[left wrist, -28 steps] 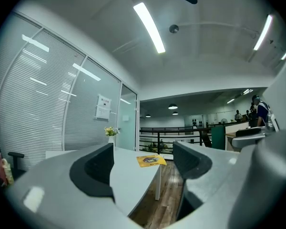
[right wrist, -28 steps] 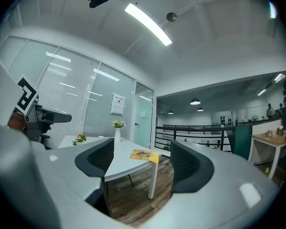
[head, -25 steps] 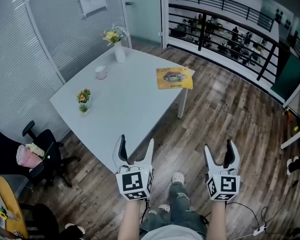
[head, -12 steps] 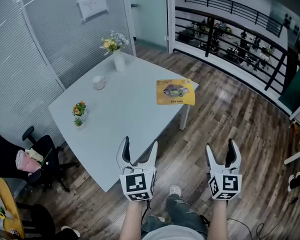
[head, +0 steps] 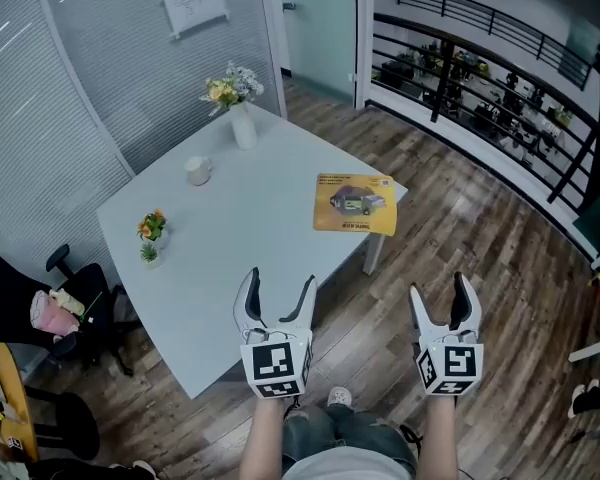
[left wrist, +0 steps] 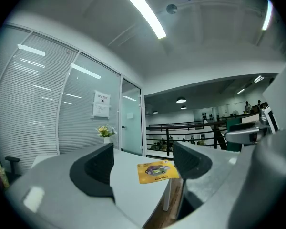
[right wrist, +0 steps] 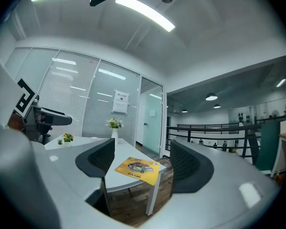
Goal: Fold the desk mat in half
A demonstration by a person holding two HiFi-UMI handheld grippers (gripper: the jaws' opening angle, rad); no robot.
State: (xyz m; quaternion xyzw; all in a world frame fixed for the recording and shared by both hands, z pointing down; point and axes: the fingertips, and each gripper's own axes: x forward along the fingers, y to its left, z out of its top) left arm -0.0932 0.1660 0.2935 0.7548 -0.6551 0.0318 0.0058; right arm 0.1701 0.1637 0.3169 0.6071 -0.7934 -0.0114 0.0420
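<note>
approach: left gripper (head: 277,286) and right gripper (head: 440,293), both jaws spread w/ nothing between, hang short of the near edge of white table (head: 230,258), well apart from yellow desk mat (head: 355,204) lying flat at its right corner. best next, by the look: close in, pinch both corners of one short side, lift & lay over opposite edge, corners matched.

This is an office. A large white table (head: 230,218) stands on a wood floor (head: 480,248). Behind the table are glass partition walls with blinds (head: 60,98), one of them with a printed notice (head: 198,3), and a glass door (head: 320,18). To the left of the table stands a black swivel chair (head: 10,293). To the right of the table, beyond the floor, runs a black railing (head: 442,73).
</note>
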